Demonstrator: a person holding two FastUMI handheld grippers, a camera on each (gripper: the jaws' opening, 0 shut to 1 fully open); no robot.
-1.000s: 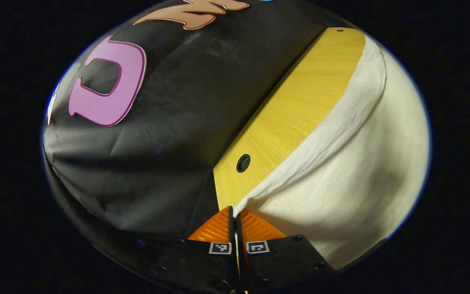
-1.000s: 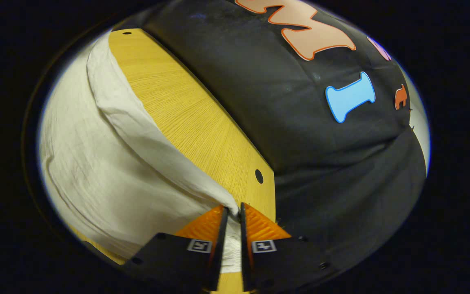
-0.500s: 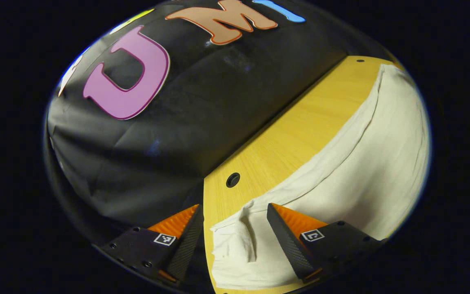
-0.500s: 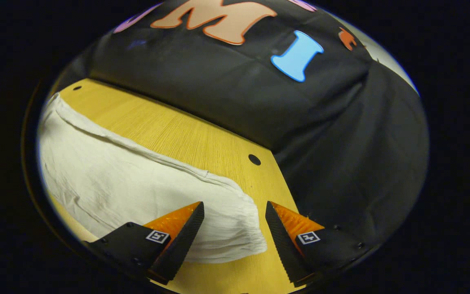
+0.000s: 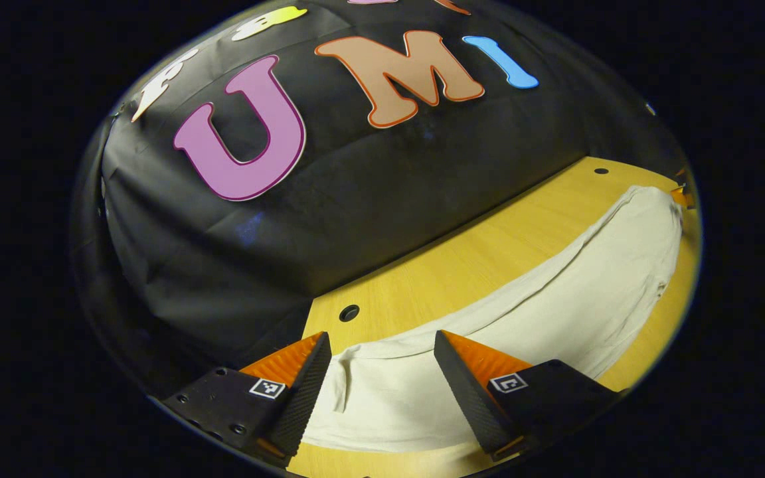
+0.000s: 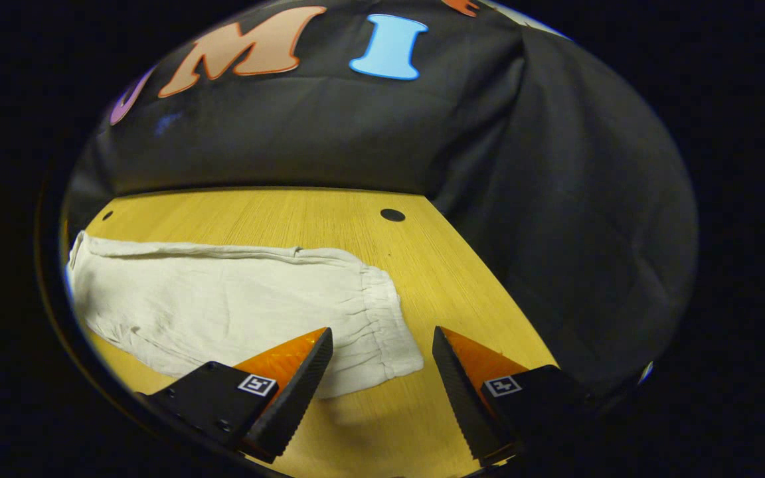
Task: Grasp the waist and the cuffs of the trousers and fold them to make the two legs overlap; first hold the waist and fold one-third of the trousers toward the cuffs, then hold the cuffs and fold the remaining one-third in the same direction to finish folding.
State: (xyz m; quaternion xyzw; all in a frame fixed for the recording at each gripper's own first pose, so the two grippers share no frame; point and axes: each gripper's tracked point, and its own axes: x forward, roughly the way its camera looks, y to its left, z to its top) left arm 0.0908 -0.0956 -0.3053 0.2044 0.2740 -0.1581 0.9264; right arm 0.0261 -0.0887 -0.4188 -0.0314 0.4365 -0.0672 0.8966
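Both grippers have just let go: the left gripper (image 5: 380,362) and right gripper (image 6: 382,358) now hover with fingers apart, the trousers (image 6: 236,305) lying flat on the table (image 6: 356,226) just beyond them. The legs look overlapped; thirds come next.

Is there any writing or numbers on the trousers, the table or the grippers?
Trousers: no text.
Table: no text, just round holes.
Left gripper and right gripper: small square black-and-white code tags behind the fingers; these are patterns, not words or numbers.
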